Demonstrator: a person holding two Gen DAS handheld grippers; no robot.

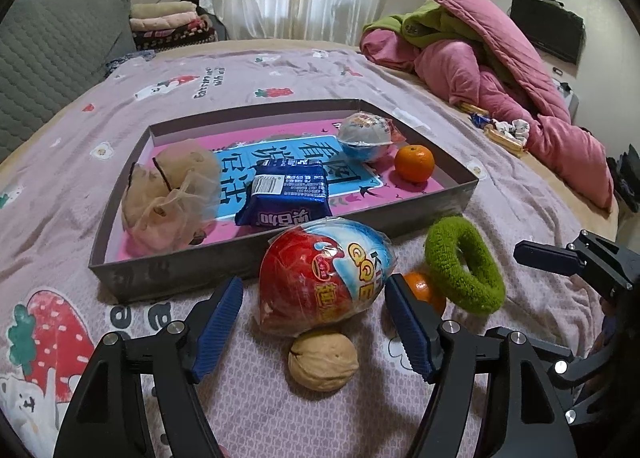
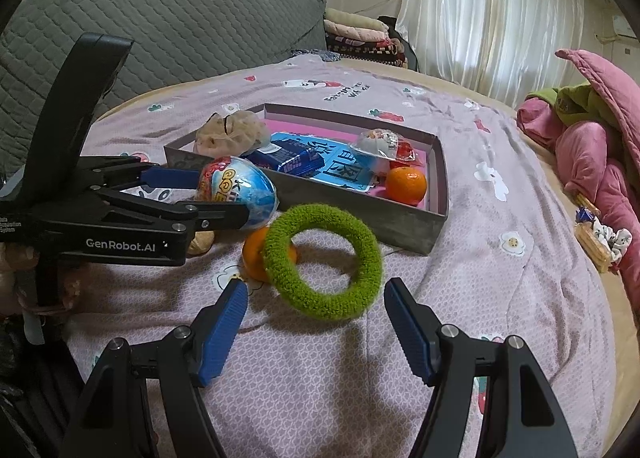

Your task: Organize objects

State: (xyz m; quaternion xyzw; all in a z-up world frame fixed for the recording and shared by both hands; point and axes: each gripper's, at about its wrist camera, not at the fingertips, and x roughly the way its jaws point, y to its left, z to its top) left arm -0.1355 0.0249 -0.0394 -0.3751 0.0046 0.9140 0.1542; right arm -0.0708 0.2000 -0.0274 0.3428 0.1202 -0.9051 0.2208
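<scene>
Red egg toy (image 1: 324,274) sits just before the box (image 1: 180,278); your left gripper (image 1: 314,322) straddles it unclenched, probably untouched: close squarely

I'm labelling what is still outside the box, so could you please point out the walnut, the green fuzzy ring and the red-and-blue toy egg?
walnut (image 1: 322,362): left wrist view, middle of its shell.
green fuzzy ring (image 2: 280,242): right wrist view, left side of its band.
red-and-blue toy egg (image 1: 320,274): left wrist view, red front face.
</scene>
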